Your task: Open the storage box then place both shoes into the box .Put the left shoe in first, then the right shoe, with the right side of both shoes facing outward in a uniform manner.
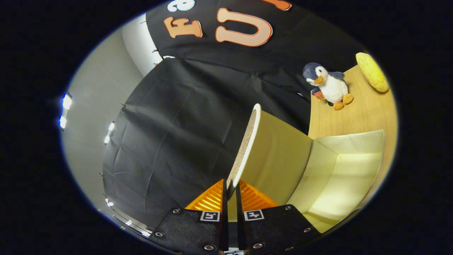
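My gripper (231, 193) is shut on the edge of the storage box's lid (247, 141), both fingers pressing on the thin rim. The lid is swung up and stands open, its pale inner face toward the box. To the right of the fingers the cream storage box (339, 170) lies open, and its lit inside holds nothing that I can see. The view is tilted, so the wooden table (357, 113) runs up the right side.
A plush penguin (327, 85) sits on the table beyond the box, with a yellow cushion-like object (371, 72) behind it. Black booth cloth hangs behind the lid, and a grey wall with lights lies off to the left.
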Action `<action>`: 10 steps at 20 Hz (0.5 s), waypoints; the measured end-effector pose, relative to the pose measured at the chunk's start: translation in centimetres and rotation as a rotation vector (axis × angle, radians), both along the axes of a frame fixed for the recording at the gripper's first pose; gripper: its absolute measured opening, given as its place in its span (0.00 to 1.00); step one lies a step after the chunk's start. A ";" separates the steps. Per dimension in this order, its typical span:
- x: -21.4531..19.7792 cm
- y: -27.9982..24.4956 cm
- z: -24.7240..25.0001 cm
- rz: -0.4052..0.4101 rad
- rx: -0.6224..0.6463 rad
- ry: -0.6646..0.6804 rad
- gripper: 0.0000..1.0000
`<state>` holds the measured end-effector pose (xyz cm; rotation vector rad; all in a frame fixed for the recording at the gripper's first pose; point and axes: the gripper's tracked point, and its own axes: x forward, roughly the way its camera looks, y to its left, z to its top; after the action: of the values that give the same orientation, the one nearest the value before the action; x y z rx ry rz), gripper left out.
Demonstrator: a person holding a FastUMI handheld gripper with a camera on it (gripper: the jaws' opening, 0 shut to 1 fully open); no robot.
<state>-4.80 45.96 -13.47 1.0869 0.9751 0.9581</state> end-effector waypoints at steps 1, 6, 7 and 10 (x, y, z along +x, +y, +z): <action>0.1 0.9 -0.1 0.008 -0.011 -0.001 0.11; 0.7 4.2 -0.4 -0.016 -0.074 -0.063 0.25; 0.8 4.2 -0.5 -0.017 -0.082 -0.075 0.42; 0.8 3.0 -1.7 -0.022 -0.150 -0.111 0.65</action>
<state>-3.96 48.99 -15.13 0.9080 0.9273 0.9027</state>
